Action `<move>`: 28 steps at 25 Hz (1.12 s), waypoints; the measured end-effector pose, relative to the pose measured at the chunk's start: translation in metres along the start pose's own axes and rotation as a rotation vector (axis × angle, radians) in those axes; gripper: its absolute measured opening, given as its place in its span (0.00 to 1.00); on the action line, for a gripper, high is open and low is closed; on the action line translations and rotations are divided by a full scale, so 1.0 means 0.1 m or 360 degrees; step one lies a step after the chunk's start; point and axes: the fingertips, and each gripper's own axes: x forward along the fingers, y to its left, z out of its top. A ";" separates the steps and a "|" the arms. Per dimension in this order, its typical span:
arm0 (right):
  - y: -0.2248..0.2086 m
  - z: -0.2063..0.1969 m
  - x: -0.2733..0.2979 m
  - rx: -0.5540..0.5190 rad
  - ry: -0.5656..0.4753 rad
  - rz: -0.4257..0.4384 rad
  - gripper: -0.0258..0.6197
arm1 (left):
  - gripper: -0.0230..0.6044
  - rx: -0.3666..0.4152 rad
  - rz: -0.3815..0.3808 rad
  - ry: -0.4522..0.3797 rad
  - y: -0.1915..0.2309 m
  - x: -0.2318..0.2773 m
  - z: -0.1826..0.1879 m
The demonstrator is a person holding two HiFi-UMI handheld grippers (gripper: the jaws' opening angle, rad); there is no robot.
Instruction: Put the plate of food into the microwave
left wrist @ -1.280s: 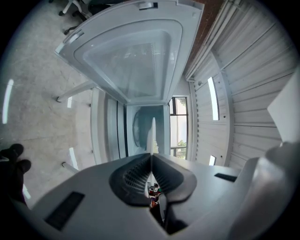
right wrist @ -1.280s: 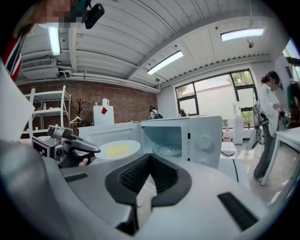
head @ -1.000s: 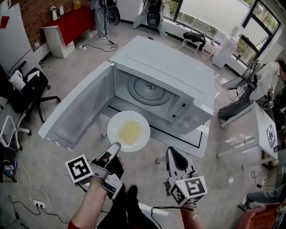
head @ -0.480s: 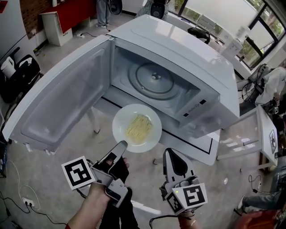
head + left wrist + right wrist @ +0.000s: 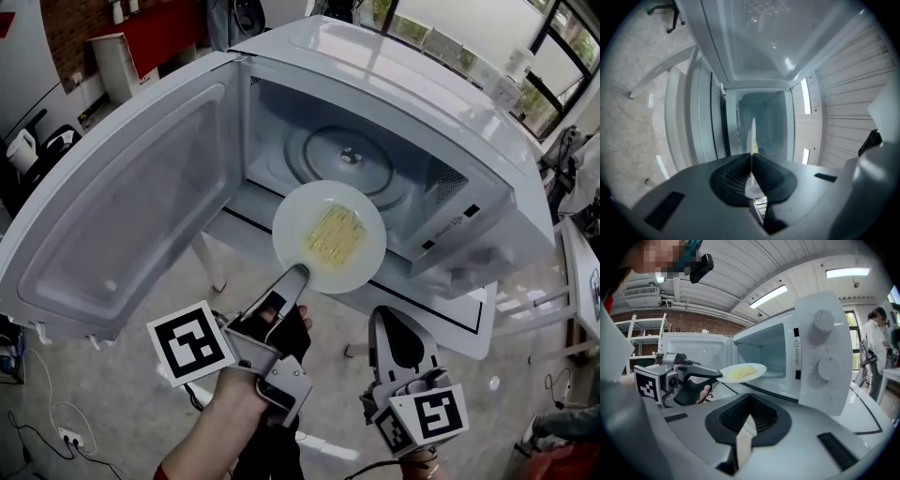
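A white plate (image 5: 329, 236) with yellow food (image 5: 334, 232) hangs level at the mouth of the open microwave (image 5: 412, 103), in front of the glass turntable (image 5: 349, 159). My left gripper (image 5: 295, 275) is shut on the plate's near rim. In the left gripper view the plate (image 5: 752, 136) shows edge-on between the left gripper's (image 5: 751, 154) pads, with the oven cavity behind. My right gripper (image 5: 389, 319) hangs lower right, shut and holding nothing. The right gripper view shows the plate (image 5: 742, 372) beside the control panel (image 5: 820, 352), past the right gripper (image 5: 750, 420).
The microwave door (image 5: 122, 206) swings wide open to the left. The microwave stands on a white table (image 5: 469, 319). A red cabinet (image 5: 141, 37) and a chair (image 5: 37, 141) are far left; cables (image 5: 47, 436) lie on the floor. A person (image 5: 874, 348) stands at right.
The plate, held in the left gripper, has moved forward and up to the microwave opening. The microwave fills more of the head view. The right gripper has followed alongside.
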 end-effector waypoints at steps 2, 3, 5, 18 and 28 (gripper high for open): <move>-0.05 0.03 0.06 -0.0012 0.0000 -0.0011 0.06 | 0.07 0.0039 0.0003 -0.0005 -0.05 0.13 0.08; -0.07 0.06 0.09 -0.0001 -0.0001 -0.0014 0.06 | 0.07 0.0058 0.0005 -0.0008 -0.08 0.20 0.13; -0.11 0.12 0.16 0.0033 -0.0009 -0.0019 0.06 | 0.07 0.0085 0.0014 -0.0008 -0.12 0.36 0.23; -0.30 0.52 0.43 0.0004 -0.0039 -0.0061 0.06 | 0.07 0.0199 0.0177 0.0003 -0.12 1.14 0.58; -0.35 0.63 0.53 -0.0045 -0.0024 -0.0066 0.06 | 0.07 0.0234 0.0277 0.0016 -0.04 1.41 0.72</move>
